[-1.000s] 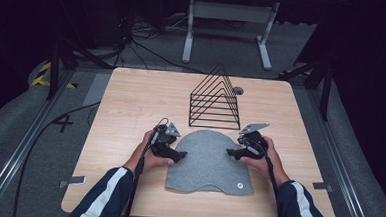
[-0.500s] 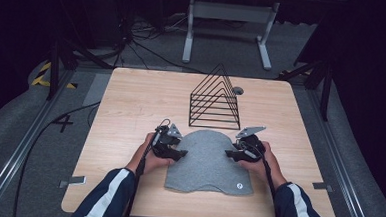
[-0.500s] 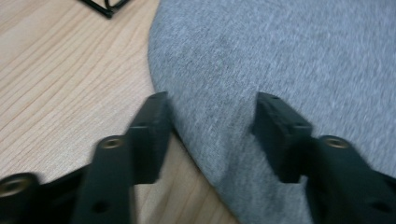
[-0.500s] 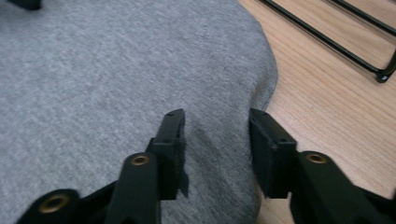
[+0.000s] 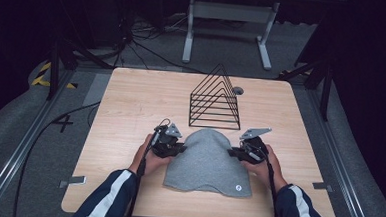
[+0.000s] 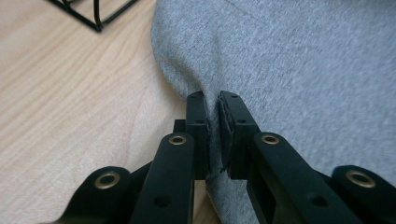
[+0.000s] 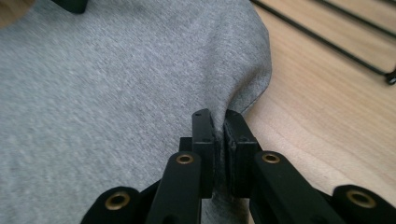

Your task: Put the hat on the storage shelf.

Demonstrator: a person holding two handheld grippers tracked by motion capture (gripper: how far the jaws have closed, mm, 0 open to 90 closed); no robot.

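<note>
You are working in what looks like a lab or recording studio rather than a home: the light wooden counter (image 5: pixel 131 110) stands alone on grey carpet (image 5: pixel 15 124) with black surroundings all round it. Metal rails (image 5: pixel 24 139) run along the floor on both sides, black-and-yellow hazard tape (image 5: pixel 45 75) marks a spot, loose cables (image 5: pixel 139 40) trail across the carpet, and a white metal stand (image 5: pixel 228 20) sits behind the counter
</note>
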